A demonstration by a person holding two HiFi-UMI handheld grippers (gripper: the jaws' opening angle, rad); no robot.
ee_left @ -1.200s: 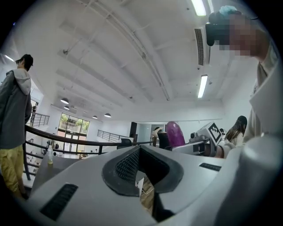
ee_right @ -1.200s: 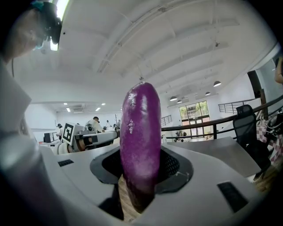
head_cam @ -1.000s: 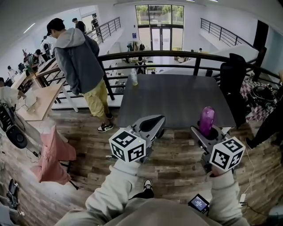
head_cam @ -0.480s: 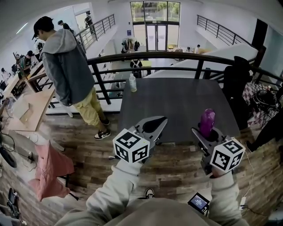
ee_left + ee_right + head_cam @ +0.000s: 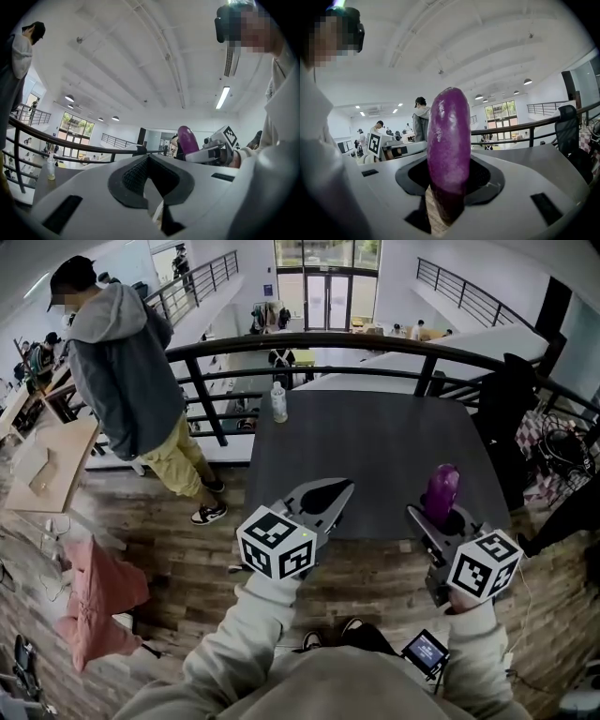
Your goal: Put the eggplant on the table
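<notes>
One glossy purple eggplant (image 5: pixel 449 140) (upright)

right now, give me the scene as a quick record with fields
eggplant: purple, upright, held by its lower end
right gripper: fingers closed on the eggplant, at the table's near right edge
left gripper: fingers together, nothing between them
table: dark top, eggplant not yet set down on it
bottle: stands at the far left corner
person: standing left of the table
</notes>
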